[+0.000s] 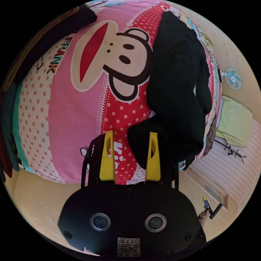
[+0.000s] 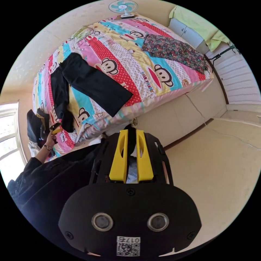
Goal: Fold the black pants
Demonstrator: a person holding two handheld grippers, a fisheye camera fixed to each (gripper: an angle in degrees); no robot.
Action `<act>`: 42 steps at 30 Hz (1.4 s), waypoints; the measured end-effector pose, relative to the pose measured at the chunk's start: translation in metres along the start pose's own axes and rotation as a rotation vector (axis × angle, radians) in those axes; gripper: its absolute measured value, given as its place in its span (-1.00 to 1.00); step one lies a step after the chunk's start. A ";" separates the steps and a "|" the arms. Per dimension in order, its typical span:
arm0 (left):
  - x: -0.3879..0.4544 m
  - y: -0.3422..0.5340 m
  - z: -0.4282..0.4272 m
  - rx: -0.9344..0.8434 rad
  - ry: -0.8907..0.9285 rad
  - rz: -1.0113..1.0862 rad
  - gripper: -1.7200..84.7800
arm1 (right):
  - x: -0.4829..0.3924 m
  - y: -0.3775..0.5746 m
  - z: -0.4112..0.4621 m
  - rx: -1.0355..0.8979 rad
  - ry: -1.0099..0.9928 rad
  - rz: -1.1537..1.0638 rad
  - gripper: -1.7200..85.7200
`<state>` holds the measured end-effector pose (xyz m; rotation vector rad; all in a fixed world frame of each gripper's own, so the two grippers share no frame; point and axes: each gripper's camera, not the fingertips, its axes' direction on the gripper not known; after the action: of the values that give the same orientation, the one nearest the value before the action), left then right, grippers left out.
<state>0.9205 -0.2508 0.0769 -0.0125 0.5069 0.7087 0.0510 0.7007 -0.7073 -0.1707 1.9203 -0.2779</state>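
Note:
The black pants (image 1: 176, 81) lie spread on a cartoon-monkey bedsheet (image 1: 76, 108), one leg end reaching the bed's edge. My left gripper (image 1: 131, 133) stands open at that leg end, with the hem's corner lying between its yellow jaws and not pinched. In the right gripper view the pants (image 2: 89, 81) lie on the bed with the two legs apart, and a hand holds the left gripper (image 2: 55, 127) by the thinner leg's end. My right gripper (image 2: 131, 131) hangs off the bed beside its base, its jaws a narrow gap apart with nothing gripped.
A floral cloth (image 2: 174, 49) lies at the bed's other end. A fan (image 2: 123, 6) stands beyond the bed. A green cloth (image 2: 201, 24) covers a cabinet. Dark clothes (image 2: 34, 122) are piled by the window (image 2: 8, 127). The person's dark sleeve (image 2: 32, 174) is at lower left.

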 end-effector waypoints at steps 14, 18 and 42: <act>0.022 0.074 -0.012 -0.211 0.332 0.104 -0.94 | 0.084 -0.088 0.045 -0.178 -0.017 -0.094 -0.89; -0.016 0.129 -0.061 -0.033 0.365 -0.129 -0.93 | 0.108 -0.167 0.050 -0.205 -0.090 -0.177 -0.88; 0.152 0.225 -0.156 0.153 0.270 0.047 -0.79 | 0.264 -0.318 0.219 -0.374 -0.347 -0.610 -0.85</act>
<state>0.8080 -0.0126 -0.0932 0.0475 0.8218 0.7161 0.1565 0.3040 -0.9321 -0.9967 1.5178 -0.2653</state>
